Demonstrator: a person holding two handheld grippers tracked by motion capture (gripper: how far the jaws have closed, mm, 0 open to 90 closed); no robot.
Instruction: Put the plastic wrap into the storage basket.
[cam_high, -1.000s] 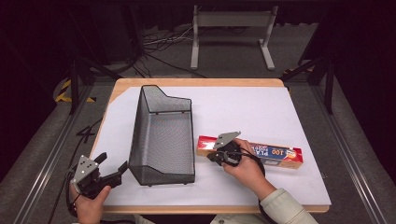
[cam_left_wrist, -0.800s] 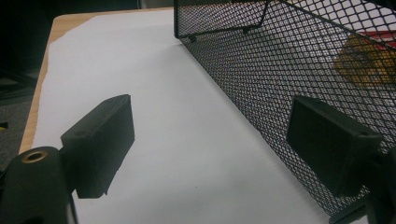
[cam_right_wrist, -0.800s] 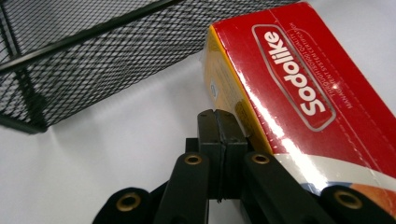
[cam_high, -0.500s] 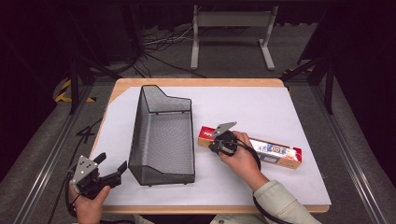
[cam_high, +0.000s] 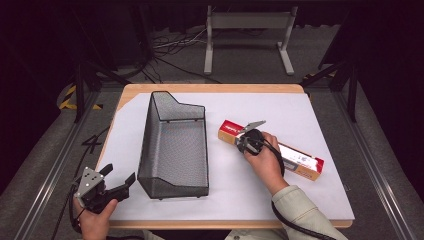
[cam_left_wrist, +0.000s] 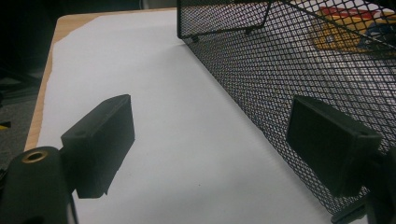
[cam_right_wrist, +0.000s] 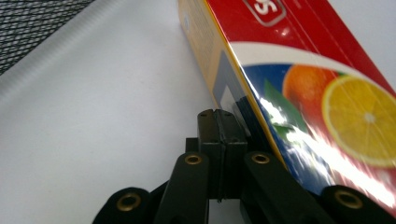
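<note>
The box (cam_high: 280, 152) has been pushed leftward by the closed right gripper (cam_high: 248, 141); the left gripper (cam_high: 117, 184) is held apart beside the mesh basket (cam_high: 175, 145).

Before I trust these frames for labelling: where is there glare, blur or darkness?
High view: paper-covered table evenly lit, surroundings dark, picture slightly soft. Right gripper view: white glare streaks on the glossy box, shut right gripper sharp. Left gripper view: mesh basket crisp, left gripper dark, box behind the mesh blurred.

A dark lab: paper-covered table (cam_high: 310, 120), floor cables (cam_high: 170, 55), metal stand (cam_high: 248, 22).
</note>
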